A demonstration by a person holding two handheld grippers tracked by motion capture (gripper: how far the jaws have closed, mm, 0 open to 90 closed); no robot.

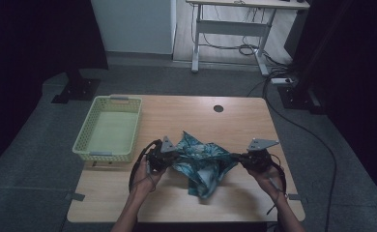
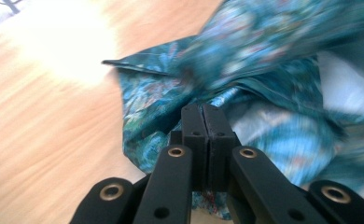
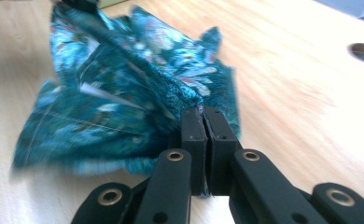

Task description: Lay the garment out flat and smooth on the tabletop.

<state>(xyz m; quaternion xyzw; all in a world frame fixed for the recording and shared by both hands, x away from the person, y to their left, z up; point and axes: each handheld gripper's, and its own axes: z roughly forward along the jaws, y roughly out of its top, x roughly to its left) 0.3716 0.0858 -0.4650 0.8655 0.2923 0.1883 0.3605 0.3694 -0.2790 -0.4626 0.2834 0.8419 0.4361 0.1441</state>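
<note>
Dim grey floor and dark curtains surround our wooden desk [image 1: 244,121], with a second white-legged table [image 1: 235,29] standing well behind it at twelve o'clock. On the desk a pale green plastic basket [image 1: 82,140] sits at about ten o'clock from our hands, empty as far as we can see, and a small round cable hole [image 1: 218,108] lies toward the far edge.

We hold the teal patterned cloth [image 1: 201,157] between us near the desk's middle, toward our side. Our left claw [image 1: 169,155] has its jaws pressed together on one bunched end of the fabric [image 2: 245,60], and our right claw [image 1: 236,157] is likewise pinched tight on the opposite end [image 3: 124,93]. The upper edge runs across between the two claws, while the rest sags in a crumpled fold down at six o'clock, its lower tip apparently touching the desk.

We judge that we are at the pick-up-and-spread step: both ends are gripped and the cloth is partly raised but not yet flat. Next we would need to draw the claws apart, toward nine and three o'clock, until the slack goes out, keeping both grips firm so neither end slips, and lift enough for the hanging fold to fall open before folding it or carrying it toward the basket.
</note>
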